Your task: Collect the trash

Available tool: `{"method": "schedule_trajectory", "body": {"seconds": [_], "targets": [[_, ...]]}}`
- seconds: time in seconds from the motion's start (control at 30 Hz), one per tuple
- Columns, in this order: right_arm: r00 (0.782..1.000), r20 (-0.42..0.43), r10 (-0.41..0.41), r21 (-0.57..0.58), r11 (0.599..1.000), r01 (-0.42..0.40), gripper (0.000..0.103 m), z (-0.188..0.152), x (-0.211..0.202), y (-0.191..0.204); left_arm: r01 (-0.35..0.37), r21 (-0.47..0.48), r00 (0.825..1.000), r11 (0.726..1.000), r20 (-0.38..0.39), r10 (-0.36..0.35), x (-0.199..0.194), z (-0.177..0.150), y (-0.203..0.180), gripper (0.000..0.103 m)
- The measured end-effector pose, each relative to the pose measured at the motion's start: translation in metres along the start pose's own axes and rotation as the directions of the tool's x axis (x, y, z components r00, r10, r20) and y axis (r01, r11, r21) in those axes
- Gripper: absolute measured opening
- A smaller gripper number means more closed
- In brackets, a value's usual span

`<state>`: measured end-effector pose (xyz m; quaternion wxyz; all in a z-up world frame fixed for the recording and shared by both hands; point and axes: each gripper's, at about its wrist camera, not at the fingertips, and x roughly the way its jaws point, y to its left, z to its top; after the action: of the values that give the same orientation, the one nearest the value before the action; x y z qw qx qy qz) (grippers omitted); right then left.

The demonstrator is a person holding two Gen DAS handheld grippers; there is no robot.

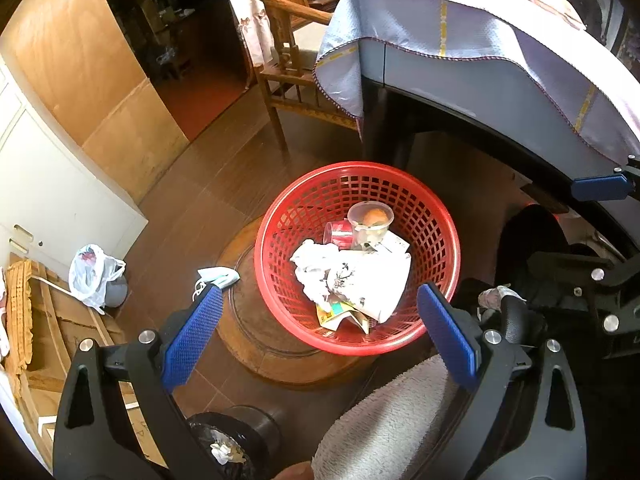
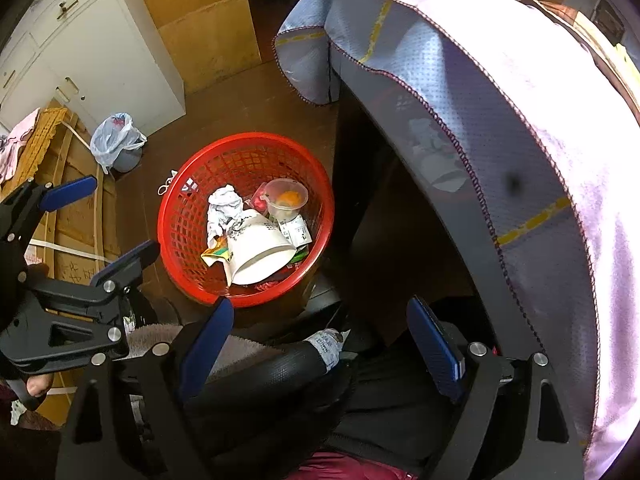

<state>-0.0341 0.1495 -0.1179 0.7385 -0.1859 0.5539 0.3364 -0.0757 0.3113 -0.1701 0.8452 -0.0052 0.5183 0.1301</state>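
Left wrist view shows the round red plastic mesh basket (image 1: pixel 356 258) already holding a white paper cup (image 1: pixel 380 284), clear tub and wrappers, while a pale blue face mask (image 1: pixel 218 276) lies just beside it uncollected, both grippers (image 1: pixel 320 312) (image 2: pixel 320 320) wide open and empty.

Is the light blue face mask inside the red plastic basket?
No, the light blue face mask lies on the floor beside the red plastic basket.

Both wrist views angled steeply down, sharing the red basket (image 1: pixel 436 216) (image 2: pixel 176 208) nearby
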Motion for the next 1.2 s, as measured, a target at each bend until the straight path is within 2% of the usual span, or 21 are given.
{"method": "schedule_trajectory", "body": {"seconds": [1.2], "targets": [[1.000,0.006,0.002,-0.015,1.000,-0.002,0.087,0.0001,-0.0025,0.0042,-0.018,0.011,1.000,1.000,0.005,0.018,0.0001,0.0026,0.0011,0.094]]}}
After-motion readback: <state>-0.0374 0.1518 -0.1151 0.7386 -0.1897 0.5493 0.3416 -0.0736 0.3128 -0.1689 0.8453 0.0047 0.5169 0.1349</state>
